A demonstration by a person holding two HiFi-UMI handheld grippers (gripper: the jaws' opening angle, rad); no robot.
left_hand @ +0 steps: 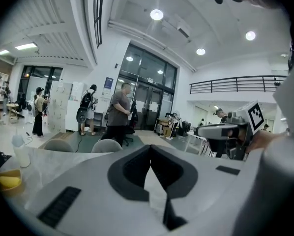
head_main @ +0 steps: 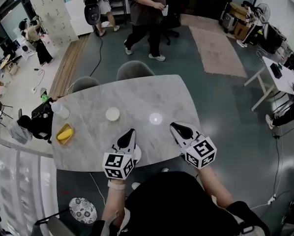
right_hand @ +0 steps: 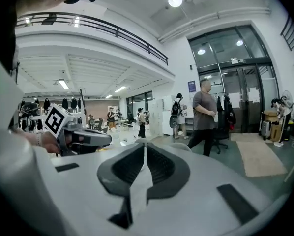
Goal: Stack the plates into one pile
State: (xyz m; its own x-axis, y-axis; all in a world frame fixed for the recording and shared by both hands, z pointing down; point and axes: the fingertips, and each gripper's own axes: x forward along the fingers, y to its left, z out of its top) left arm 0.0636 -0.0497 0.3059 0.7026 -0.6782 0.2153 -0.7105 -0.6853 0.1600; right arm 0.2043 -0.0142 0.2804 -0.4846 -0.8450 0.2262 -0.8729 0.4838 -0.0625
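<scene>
A small white plate [head_main: 112, 114] lies on the marble table [head_main: 88, 151], left of its middle. A second pale round disc [head_main: 156, 118] lies to its right; I cannot tell if it is a plate or glare. My left gripper [head_main: 132, 131] hangs over the table's near edge, shut and empty. My right gripper [head_main: 173, 126] is beside it, also shut and empty. In the left gripper view the jaws [left_hand: 150, 150] meet with nothing between them. The right gripper view shows its jaws [right_hand: 144, 147] closed the same way. Both point nearly level, across the room.
A yellow bowl [head_main: 64, 134] holding something yellow sits at the table's left edge, with a pale cup [head_main: 60, 111] behind it. Two grey chairs [head_main: 134, 70] stand at the far side. A person [head_main: 146, 14] walks beyond them. A white desk [head_main: 277, 77] stands at right.
</scene>
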